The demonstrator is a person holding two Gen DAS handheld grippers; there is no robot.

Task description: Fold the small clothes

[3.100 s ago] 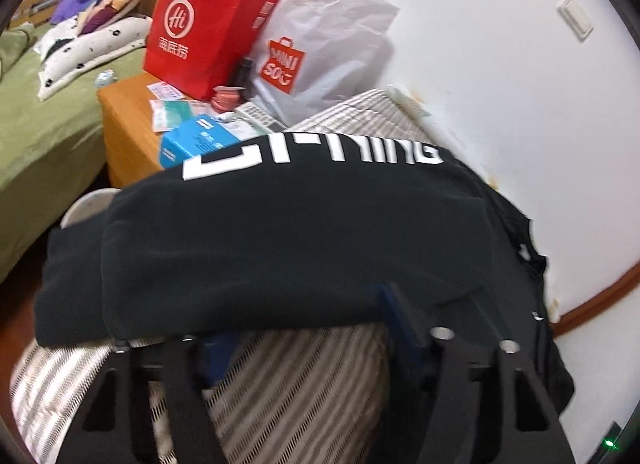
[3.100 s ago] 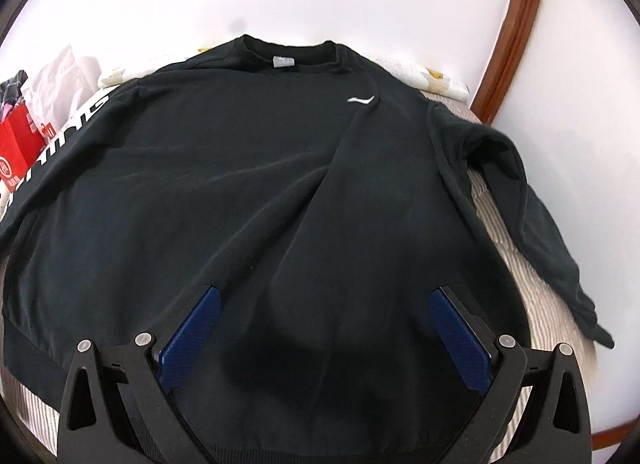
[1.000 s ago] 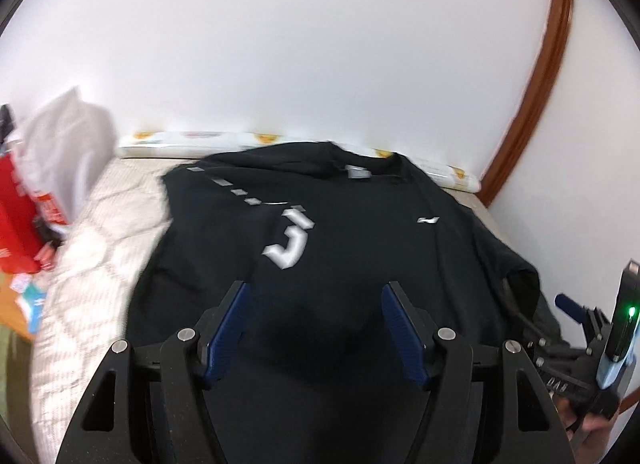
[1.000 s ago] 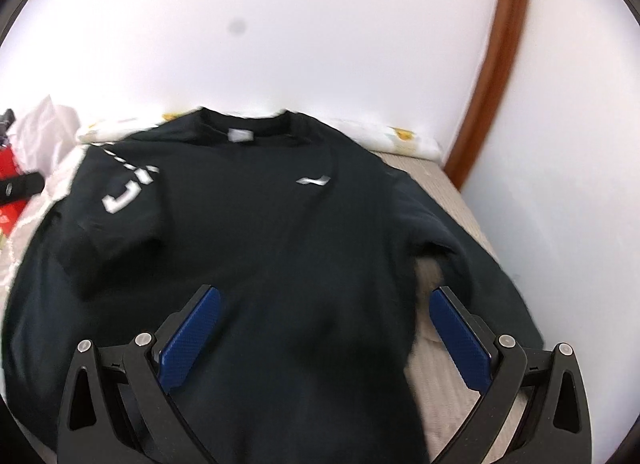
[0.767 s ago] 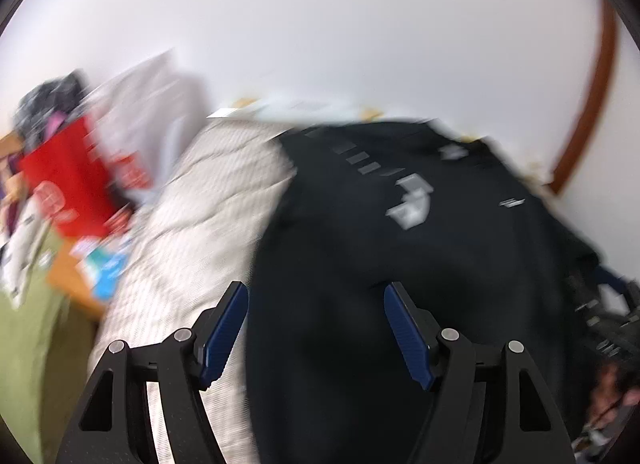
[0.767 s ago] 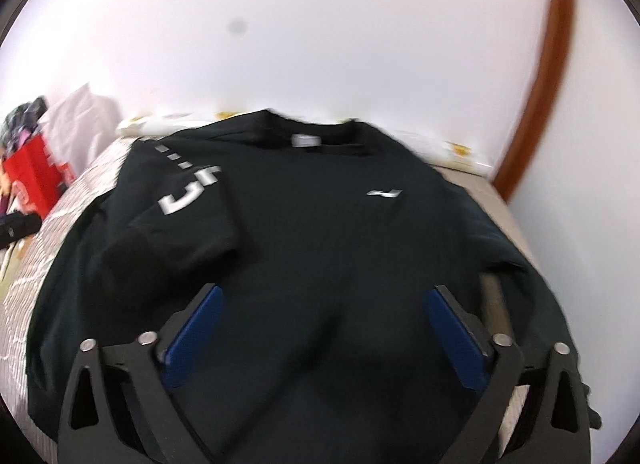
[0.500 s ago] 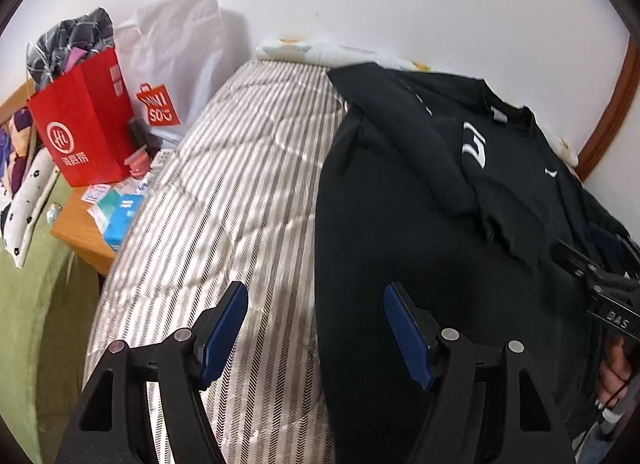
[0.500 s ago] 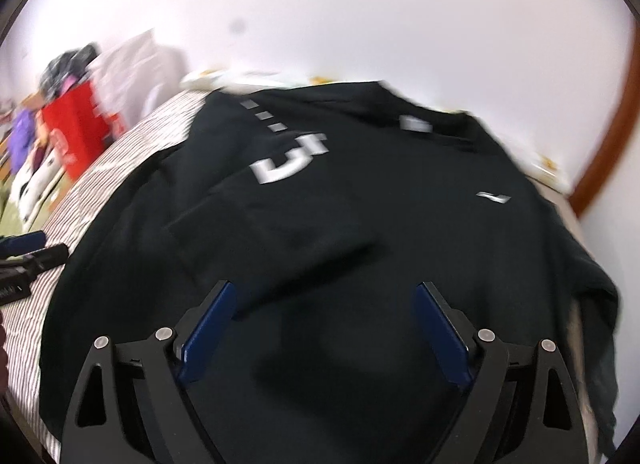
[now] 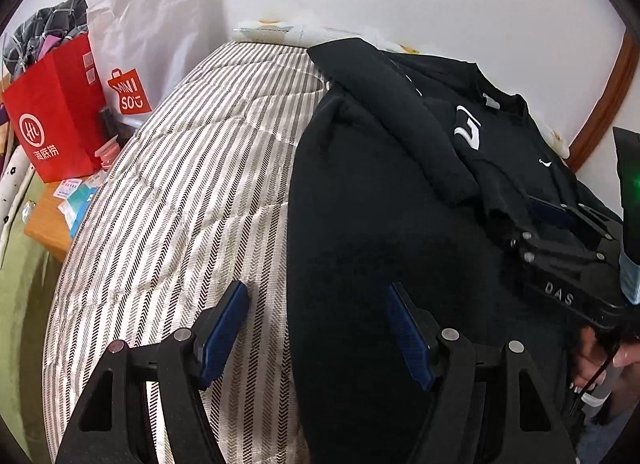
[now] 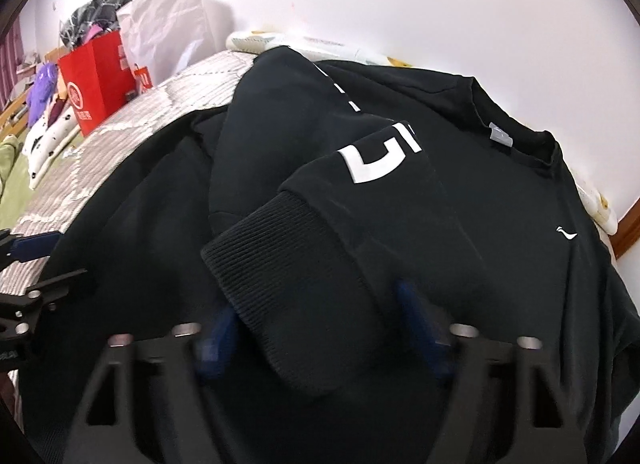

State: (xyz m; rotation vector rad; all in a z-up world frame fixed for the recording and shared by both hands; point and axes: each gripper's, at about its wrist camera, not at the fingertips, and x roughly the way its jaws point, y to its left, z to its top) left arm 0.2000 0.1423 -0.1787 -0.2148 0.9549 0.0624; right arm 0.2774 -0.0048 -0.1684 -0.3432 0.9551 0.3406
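One black sweatshirt [image 9: 360, 232] on one striped mattress [image 9: 180, 192], two grippers at work.

The sweatshirt lies flat on the mattress's right part, one lettered sleeve [image 10: 360, 168] folded across its chest, ribbed cuff [image 10: 288, 272] nearest the right camera. At the left, two bags: a red paper bag [image 9: 56, 120] and a white Miniso bag [image 9: 152, 44]. The left gripper [image 9: 316, 328] stands spread wide with nothing between its pads, straddling the sweatshirt's left edge; half a second ago it looked much the same. The right gripper [image 10: 320, 328] was wide then; now its two blue pads sit closer, either side of the cuff, blurred, so whether they pinch it I cannot tell.
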